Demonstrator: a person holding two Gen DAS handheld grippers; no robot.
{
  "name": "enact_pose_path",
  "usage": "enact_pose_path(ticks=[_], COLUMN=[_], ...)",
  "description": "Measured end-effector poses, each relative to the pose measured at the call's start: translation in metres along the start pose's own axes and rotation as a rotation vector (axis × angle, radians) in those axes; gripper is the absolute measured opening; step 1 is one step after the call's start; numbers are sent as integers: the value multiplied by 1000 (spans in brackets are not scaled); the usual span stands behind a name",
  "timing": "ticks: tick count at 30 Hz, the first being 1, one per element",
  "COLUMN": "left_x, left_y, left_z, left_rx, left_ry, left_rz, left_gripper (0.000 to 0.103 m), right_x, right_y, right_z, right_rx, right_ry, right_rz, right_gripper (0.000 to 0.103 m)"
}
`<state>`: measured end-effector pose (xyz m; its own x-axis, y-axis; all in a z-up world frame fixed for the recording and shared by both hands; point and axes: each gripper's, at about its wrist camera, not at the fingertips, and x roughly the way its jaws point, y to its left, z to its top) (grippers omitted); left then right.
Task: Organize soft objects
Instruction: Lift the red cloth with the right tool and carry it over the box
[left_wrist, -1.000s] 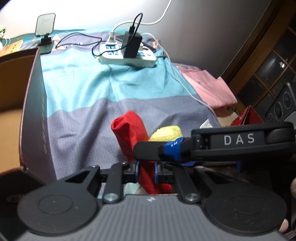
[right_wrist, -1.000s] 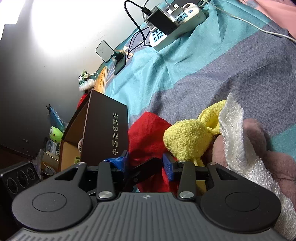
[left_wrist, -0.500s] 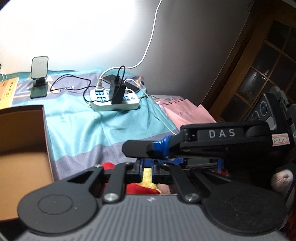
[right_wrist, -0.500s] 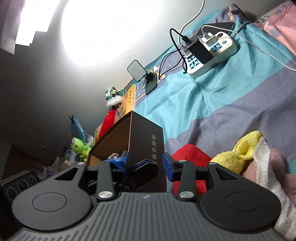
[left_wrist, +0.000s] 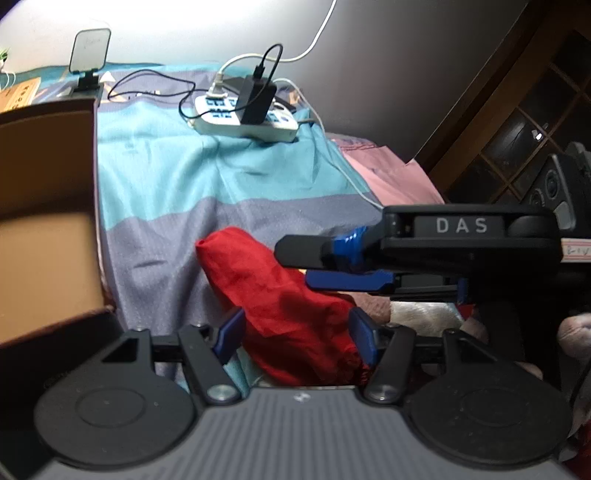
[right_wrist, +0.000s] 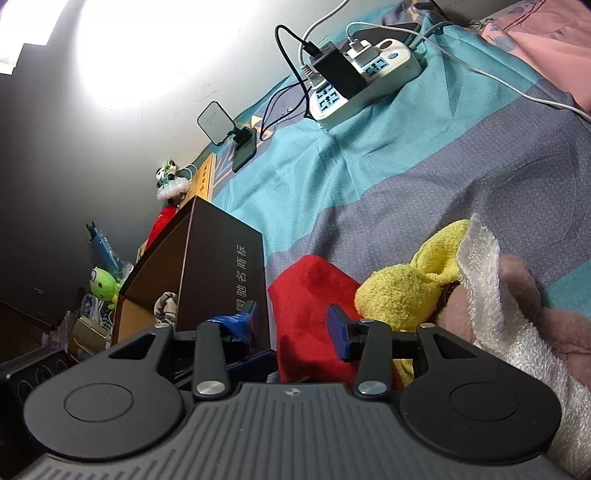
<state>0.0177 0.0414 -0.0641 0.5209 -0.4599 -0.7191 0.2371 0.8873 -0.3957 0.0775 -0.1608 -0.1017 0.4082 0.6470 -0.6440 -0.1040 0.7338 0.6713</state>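
On a surface draped in a turquoise-and-grey striped cloth (left_wrist: 207, 192), we hold our left hand-held gripper (left_wrist: 297, 334) with its blue pads spread wide and still opening around a crumpled red cloth (left_wrist: 280, 295), which lies between the jaws without being pressed. Our right hand-held gripper (right_wrist: 291, 326) is parted only narrowly and is also opening; the red cloth (right_wrist: 310, 295) lies in the gap beyond its tips, but we cannot tell whether it reaches between the pads. In the left wrist view the right hand-held gripper (left_wrist: 347, 264) crosses sideways just above the red cloth. Just beside the red cloth sit a yellow towel (right_wrist: 410, 288), a white fleecy cloth (right_wrist: 491, 295) and a pink plush item (right_wrist: 554, 325), bunched together and touching. An open cardboard box (right_wrist: 218, 266) stands on the left, near the pile. A power strip (left_wrist: 245, 118) with plugged-in chargers rests well apart at the far edge.
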Motion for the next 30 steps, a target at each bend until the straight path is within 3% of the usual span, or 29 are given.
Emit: enact_pose_path(ticks=[4, 5, 7, 13, 20, 30], left_x=[25, 28, 29, 14, -29, -131], left_y=[11, 13, 15, 5, -11, -9], left_z=[-4, -4, -3, 3, 16, 52], left_rx=[-42, -52, -65, -56, -23, 103], left_ry=[34, 26, 22, -26, -121, -360], left_rz=[51, 53, 31, 25, -20, -11], left_gripper=[56, 33, 21, 0, 0, 0], right_x=[10, 12, 15, 10, -13, -26], right_y=[-6, -9, -13, -9, 10, 110], right_z=[-2, -3, -4, -5, 2, 28], right_rx=[-5, 2, 24, 32, 78, -54], right_ry=[32, 42, 61, 91, 70, -29], right_rz=[-5, -5, 9, 64, 202, 411], right_gripper=[26, 26, 27, 27, 27, 27])
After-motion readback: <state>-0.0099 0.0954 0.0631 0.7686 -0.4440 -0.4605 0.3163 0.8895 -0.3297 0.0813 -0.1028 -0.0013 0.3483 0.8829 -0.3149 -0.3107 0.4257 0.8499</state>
